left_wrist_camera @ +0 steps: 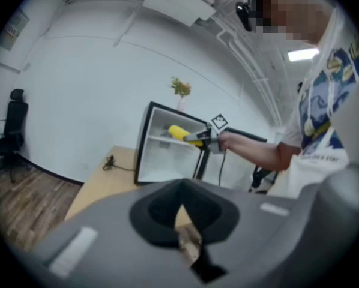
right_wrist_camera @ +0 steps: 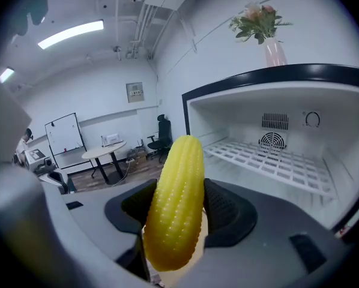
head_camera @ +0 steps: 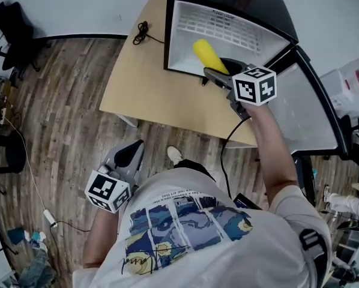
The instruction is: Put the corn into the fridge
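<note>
A yellow corn cob [right_wrist_camera: 175,203] sticks up between the jaws of my right gripper [right_wrist_camera: 174,212], which is shut on it. In the head view the corn [head_camera: 209,55] is at the mouth of the small open fridge [head_camera: 191,17], with the right gripper [head_camera: 218,75] just in front of the opening. The white wire shelf [right_wrist_camera: 269,164] inside lies ahead and to the right. From the left gripper view the corn [left_wrist_camera: 178,133] shows far off at the fridge [left_wrist_camera: 161,152]. My left gripper [head_camera: 126,161] hangs low beside the person, shut, holding nothing.
The fridge stands on a light wooden table [head_camera: 149,89] with a black cable [head_camera: 141,32] near its back edge. The fridge door [head_camera: 305,110] is swung open to the right. A vase with flowers [right_wrist_camera: 265,32] stands on top. An office chair [head_camera: 11,26] is at far left.
</note>
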`<state>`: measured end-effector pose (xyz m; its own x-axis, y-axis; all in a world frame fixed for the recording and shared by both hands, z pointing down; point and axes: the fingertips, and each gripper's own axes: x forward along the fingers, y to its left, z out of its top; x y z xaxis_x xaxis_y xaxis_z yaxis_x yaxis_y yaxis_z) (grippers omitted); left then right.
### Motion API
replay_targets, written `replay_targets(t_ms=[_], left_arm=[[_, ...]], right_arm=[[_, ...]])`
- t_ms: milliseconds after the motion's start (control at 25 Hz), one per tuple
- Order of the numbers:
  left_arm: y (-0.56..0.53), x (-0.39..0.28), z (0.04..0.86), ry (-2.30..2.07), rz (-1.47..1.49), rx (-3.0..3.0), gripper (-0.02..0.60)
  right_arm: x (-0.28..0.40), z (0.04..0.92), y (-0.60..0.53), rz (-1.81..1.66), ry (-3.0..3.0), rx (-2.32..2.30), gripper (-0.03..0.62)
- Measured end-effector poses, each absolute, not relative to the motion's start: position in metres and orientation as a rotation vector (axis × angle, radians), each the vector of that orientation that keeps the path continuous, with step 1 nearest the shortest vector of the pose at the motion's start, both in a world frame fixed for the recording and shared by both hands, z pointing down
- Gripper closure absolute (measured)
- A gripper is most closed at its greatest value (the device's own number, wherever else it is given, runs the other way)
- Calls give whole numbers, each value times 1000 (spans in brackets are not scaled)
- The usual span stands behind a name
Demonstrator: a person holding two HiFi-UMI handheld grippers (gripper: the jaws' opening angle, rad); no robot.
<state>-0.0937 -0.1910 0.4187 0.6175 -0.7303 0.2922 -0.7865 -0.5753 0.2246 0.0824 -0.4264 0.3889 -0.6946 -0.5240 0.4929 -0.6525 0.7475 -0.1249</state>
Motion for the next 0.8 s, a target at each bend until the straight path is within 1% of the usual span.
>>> replay_targets(t_ms=[440, 800], left_arm=[[-254, -93, 419, -1328, 250, 2456, 574], [-278, -100, 420, -1427, 224, 2406, 574]], right_arm=[[59, 390, -534, 238, -2455, 857, 349], [53, 404, -592, 66, -2329, 892, 349]])
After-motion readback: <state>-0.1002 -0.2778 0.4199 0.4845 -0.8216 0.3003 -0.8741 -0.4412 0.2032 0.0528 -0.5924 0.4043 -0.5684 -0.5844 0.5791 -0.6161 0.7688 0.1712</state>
